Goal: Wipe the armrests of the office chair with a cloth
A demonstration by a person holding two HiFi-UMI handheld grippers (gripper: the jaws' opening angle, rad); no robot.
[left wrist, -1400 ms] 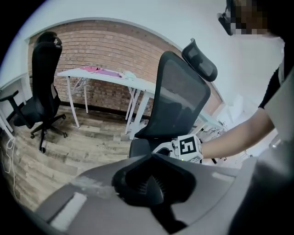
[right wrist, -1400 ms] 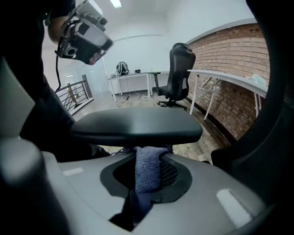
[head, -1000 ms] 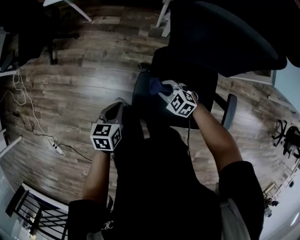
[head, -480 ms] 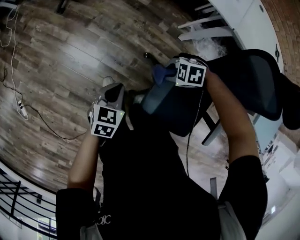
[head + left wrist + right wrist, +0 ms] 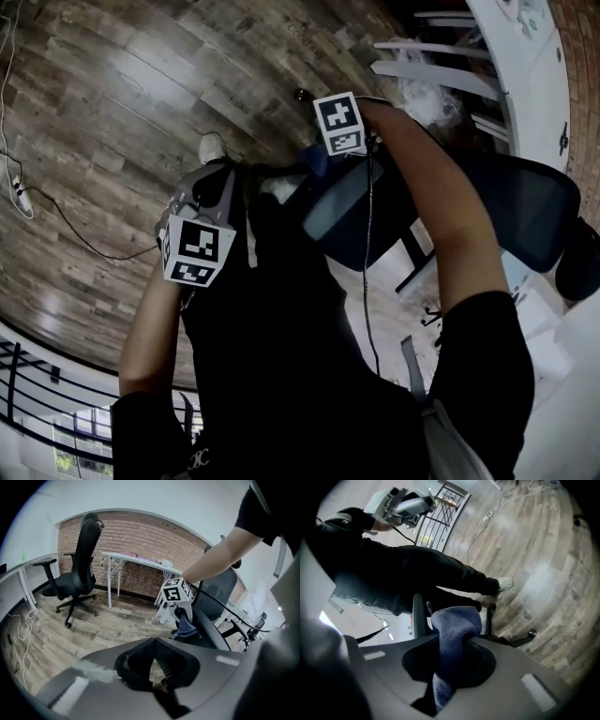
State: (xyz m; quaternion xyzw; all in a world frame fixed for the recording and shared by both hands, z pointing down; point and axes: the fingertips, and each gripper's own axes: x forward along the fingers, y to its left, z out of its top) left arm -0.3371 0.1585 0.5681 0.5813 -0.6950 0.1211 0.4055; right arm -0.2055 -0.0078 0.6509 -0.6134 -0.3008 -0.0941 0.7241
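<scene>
**Between the right jaws, a soft cloth**

The right gripper (image 5: 452,656) pinched the cloth (image 5: 455,623), limp and light, with its free end bunched past the tips near the chair (image 5: 525,216). A gathered fold gripped best. The left gripper (image 5: 153,667) was pressed together, empty.

R gripper (image 5: 317,157): fwd & right of L gripper, at far end of armrest (image 5: 336,211).
Cloth (image 5: 454,630): clamped betw. R gripper's jaws, hangs out both sides; touching armrest or not, can't tell.
L gripper (image 5: 211,183): left of chair (image 5: 525,216), apart from it, over floor (image 5: 112,112); jaws together, nothing betw. them.
Table (image 5: 511,56): behind chair, far right.
2nd chair (image 5: 77,576): left of table, near wall (image 5: 140,536).
Cable (image 5: 56,220): on floor, far left.
Railing (image 5: 37,384): lower left, behind person.
</scene>
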